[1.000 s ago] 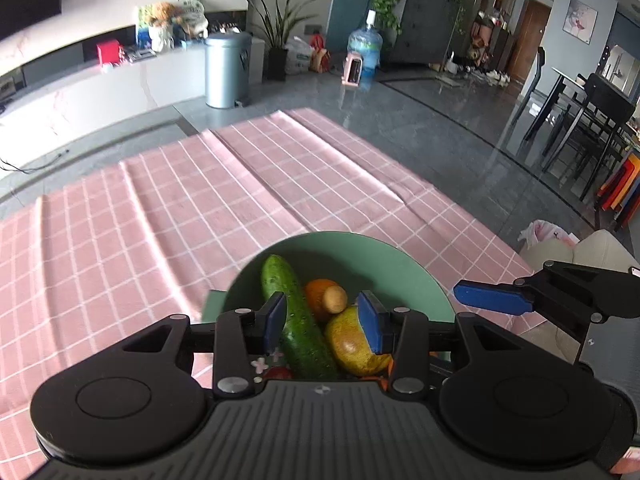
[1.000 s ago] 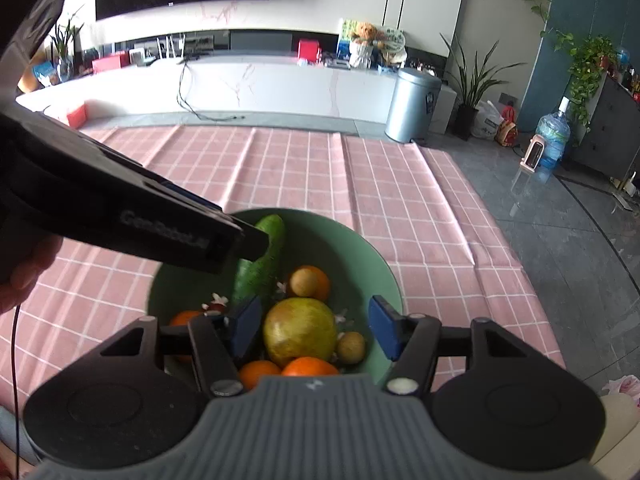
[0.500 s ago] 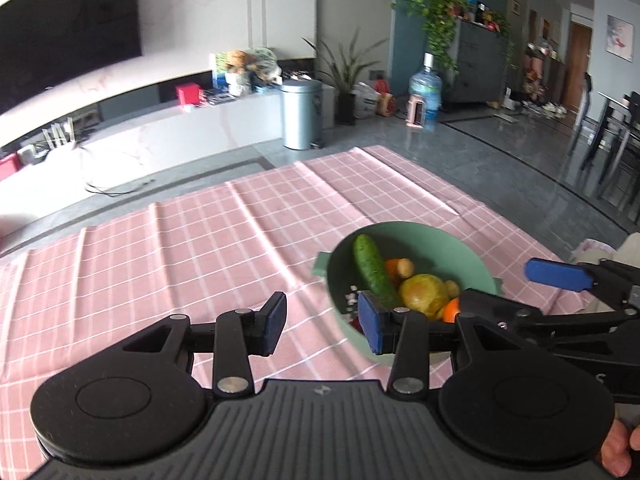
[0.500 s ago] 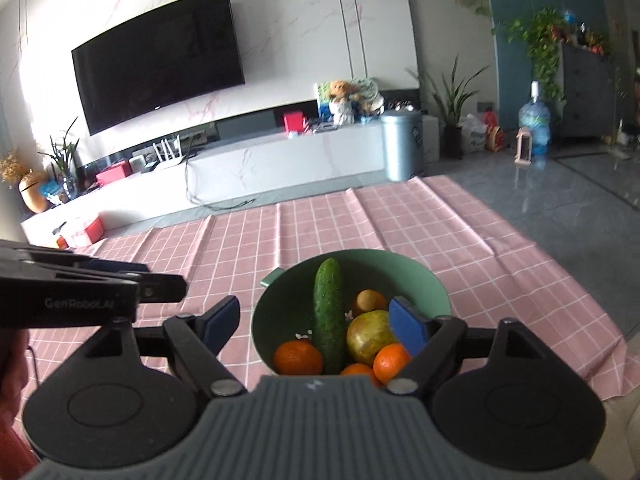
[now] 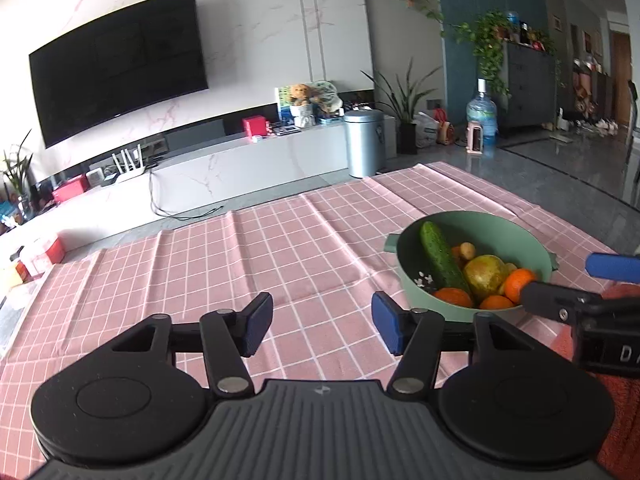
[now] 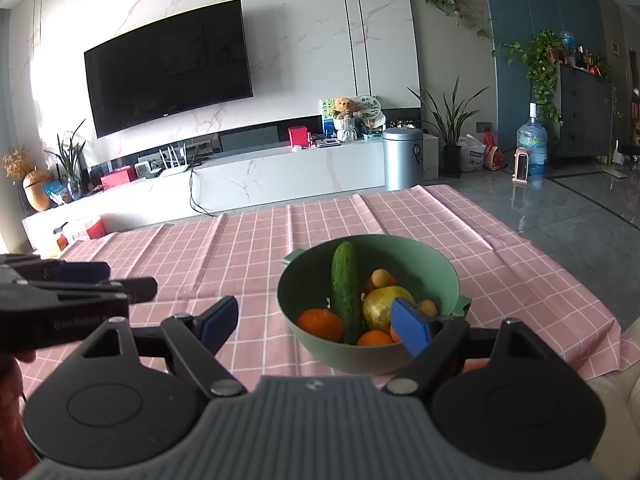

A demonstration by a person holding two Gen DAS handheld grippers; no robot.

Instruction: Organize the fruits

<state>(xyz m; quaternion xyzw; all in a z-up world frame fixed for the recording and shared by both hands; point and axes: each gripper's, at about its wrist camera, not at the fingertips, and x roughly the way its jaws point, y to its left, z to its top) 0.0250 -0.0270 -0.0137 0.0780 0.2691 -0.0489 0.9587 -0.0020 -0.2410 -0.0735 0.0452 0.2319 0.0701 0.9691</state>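
My left claw point(image 5: 322, 326) is opening over bare pink checked tabletop point(image 5: 240, 264), nothing between its pads; my right claw point(image 6: 316, 322) stands spread, empty, before the green bowl point(image 6: 436, 276) holding cucumber point(image 6: 345, 280), oranges and other fruit.

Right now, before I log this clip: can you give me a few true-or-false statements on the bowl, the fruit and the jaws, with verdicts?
1. The cucumber lies in the green bowl. True.
2. The left gripper holds an orange. False: its jaws are opening with nothing between them, only the pink tablecloth beyond.
3. Oranges are in the bowl. True.
4. The bowl is tipped on its side with fruit spilled out. False: it stands upright with the fruit inside.
5. The right gripper grips the cucumber. False: its jaws stand wide and hold nothing.
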